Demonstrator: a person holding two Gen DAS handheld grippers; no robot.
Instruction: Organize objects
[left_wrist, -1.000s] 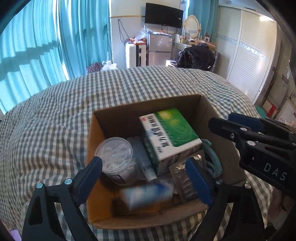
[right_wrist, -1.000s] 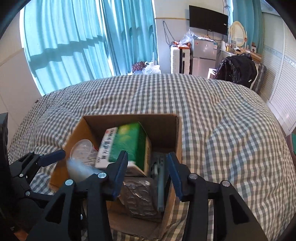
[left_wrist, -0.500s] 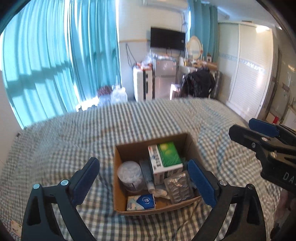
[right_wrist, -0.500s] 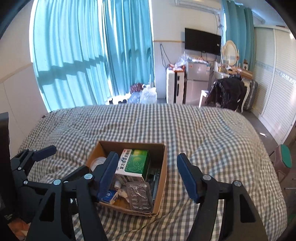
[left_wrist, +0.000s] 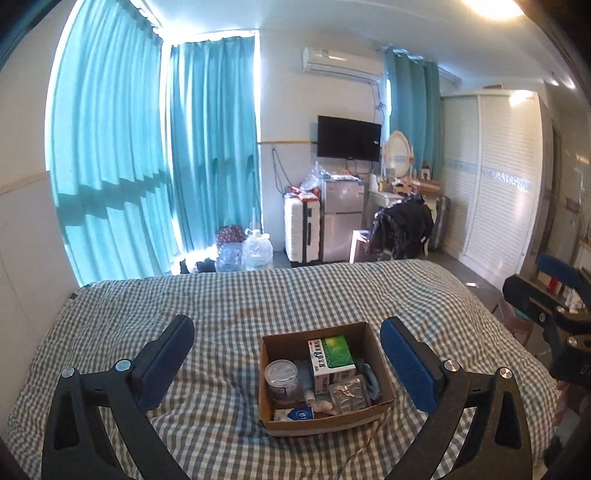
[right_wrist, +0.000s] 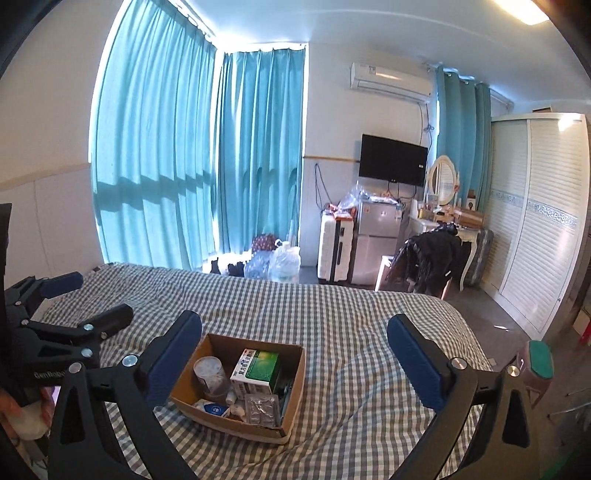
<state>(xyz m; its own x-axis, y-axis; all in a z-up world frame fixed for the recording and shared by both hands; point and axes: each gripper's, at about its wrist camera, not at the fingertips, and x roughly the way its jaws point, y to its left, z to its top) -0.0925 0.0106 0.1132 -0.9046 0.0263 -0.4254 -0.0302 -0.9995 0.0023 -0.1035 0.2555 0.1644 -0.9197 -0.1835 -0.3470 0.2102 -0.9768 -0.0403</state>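
Now: cardboard box (left_wrist: 384, 367) on checked bedspread (left_wrist: 229, 295), packed with green medicine carton (left_wrist: 334, 352), clear lidded jar (left_wrist: 282, 376), blister pack (left_wrist: 347, 395). Left gripper (left_wrist: 288, 363) and right gripper (right_wrist: 295, 365) both spread wide, empty, above bed.

Teal curtains (left_wrist: 122, 177) hang behind the checked bed (left_wrist: 221, 295). Beyond its far edge stand a white suitcase (left_wrist: 301, 230), a small fridge (left_wrist: 341, 218) and a wall television (left_wrist: 349, 137).
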